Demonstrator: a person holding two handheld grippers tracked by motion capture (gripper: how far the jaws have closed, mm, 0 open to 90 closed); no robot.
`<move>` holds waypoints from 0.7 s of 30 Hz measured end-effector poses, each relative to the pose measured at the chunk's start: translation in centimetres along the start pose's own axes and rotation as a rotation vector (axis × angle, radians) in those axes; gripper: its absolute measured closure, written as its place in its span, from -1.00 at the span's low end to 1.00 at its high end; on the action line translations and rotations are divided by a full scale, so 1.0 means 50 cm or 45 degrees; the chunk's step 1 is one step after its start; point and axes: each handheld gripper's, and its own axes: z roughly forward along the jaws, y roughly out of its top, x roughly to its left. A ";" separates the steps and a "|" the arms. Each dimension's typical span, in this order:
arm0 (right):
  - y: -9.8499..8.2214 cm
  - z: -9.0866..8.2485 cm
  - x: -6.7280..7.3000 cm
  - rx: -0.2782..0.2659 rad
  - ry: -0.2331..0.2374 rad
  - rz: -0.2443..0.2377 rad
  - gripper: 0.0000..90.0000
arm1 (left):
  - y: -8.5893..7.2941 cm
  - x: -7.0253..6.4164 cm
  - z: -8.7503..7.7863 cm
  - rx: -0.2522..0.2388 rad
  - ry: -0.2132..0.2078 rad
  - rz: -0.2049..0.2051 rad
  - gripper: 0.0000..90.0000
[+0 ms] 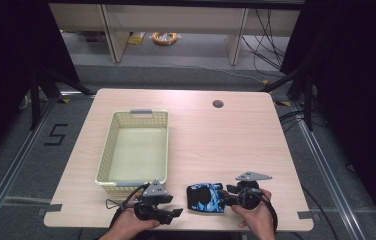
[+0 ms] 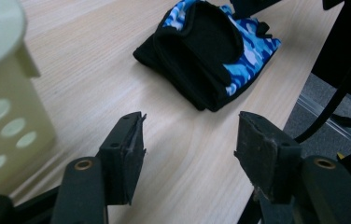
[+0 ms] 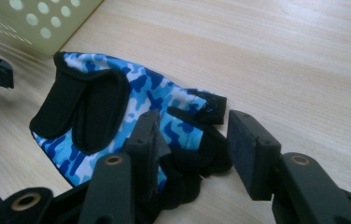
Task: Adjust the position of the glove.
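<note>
Fabric in blue camouflage with black panels, a fingerless glove (image 1: 206, 198), lies flat near the front edge of the counter (image 1: 226, 140), just right of the pale yellow basket (image 1: 107, 155). The right claw (image 3: 190, 154) sits at the glove's finger end with its jaws apart; the stubby black fingers lie between them, unpressed, so nothing is held. The left claw (image 2: 190, 147) points at the cuff end from a short way off, jaws moderately wide over bare wood. Approaching from opposite ends probably lets both claws lift the limp glove evenly toward the empty basket beside it.
</note>
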 end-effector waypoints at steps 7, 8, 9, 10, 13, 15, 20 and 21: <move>0.003 0.014 0.002 0.029 -0.012 -0.045 0.20 | 0.020 0.000 0.027 0.002 0.040 0.008 0.07; 0.001 0.017 0.002 0.057 -0.013 -0.035 0.20 | 0.023 0.001 0.030 0.008 0.045 0.014 0.08; 0.000 0.024 -0.006 0.049 -0.011 -0.084 0.20 | 0.026 0.004 0.032 0.028 0.058 0.030 0.10; -0.005 0.029 -0.002 0.040 -0.034 -0.044 0.20 | 0.028 0.003 0.036 0.028 0.047 0.023 0.12; -0.004 0.028 -0.004 0.051 -0.029 -0.048 0.21 | 0.036 0.008 0.044 0.051 0.049 0.037 0.15; -0.006 0.032 -0.003 0.014 -0.031 -0.062 0.21 | 0.039 0.010 0.050 0.042 0.041 0.007 0.16; -0.005 0.031 -0.006 0.040 0.017 -0.085 0.24 | 0.041 0.013 0.065 0.066 0.017 -0.015 0.17; -0.006 0.029 -0.003 0.051 0.011 -0.076 0.26 | 0.041 0.014 0.067 0.071 0.004 -0.024 0.18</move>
